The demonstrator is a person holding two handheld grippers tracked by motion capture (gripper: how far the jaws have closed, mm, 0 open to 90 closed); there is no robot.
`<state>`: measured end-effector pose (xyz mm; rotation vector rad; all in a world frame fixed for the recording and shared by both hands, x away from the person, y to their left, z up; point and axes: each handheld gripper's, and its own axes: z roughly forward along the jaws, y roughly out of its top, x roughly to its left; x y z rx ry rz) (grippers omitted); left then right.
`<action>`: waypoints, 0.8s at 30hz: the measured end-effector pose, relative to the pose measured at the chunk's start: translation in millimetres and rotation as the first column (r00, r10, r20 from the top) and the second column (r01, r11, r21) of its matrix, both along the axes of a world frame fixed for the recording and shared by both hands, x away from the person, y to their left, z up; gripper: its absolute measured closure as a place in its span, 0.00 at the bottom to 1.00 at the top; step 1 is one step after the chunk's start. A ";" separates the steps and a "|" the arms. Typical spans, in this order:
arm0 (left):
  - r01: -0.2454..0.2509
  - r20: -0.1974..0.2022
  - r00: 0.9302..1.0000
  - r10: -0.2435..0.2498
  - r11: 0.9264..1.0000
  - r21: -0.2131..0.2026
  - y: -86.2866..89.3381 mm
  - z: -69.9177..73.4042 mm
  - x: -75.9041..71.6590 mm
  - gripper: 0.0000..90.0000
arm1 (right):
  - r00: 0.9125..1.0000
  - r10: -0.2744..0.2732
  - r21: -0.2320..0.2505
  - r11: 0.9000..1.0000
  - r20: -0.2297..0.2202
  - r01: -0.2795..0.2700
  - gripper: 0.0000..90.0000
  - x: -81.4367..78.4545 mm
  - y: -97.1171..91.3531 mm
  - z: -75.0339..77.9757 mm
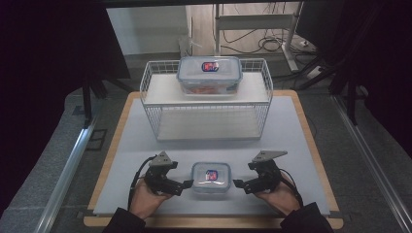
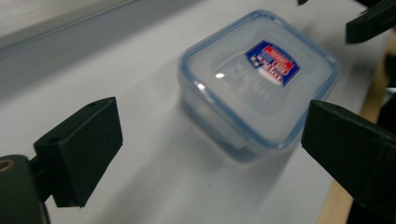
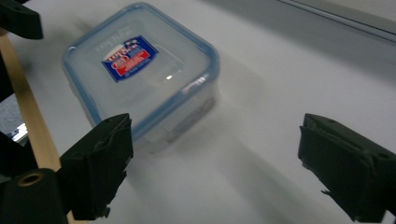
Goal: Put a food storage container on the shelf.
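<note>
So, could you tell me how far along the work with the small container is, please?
Done: a large clear blue-rimmed container already sits on the white wire rack's top shelf. In hand: the left gripper and right gripper flank the small clear blue-rimmed container on the white mat, open and not gripping it. Left: probably grasping, lifting and placing it.

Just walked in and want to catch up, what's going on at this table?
A person holds a tool in each hand, one on either side of a small box with a blue-rimmed lid at the near edge of the mat. The left tool and right tool point at it with jaws open, neither gripping it. Behind, a bigger box sits on top of a white wire rack.
</note>
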<state>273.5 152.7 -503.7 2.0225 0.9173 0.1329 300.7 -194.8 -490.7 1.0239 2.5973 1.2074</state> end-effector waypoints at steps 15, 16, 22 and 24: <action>0.109 -0.171 0.978 -0.121 0.991 -0.081 -28.1 -20.2 21.2 0.12 | 0.985 0.082 0.073 0.995 -0.154 -0.071 0.16 12.5 35.4 -15.3; 0.121 -0.185 0.974 -0.130 0.991 -0.056 -32.5 -21.4 19.7 0.11 | 0.980 0.093 0.088 0.993 -0.177 -0.078 0.17 12.9 35.8 -16.4; 0.112 -0.183 0.977 -0.111 0.994 -0.004 -37.6 -20.3 11.1 0.12 | 0.972 0.111 0.043 0.994 -0.207 -0.104 0.17 6.8 41.8 -20.2; 0.109 -0.180 0.978 -0.108 0.994 -0.009 -36.6 -19.4 8.4 0.13 | 0.973 0.109 0.043 0.994 -0.201 -0.103 0.18 5.9 41.4 -18.5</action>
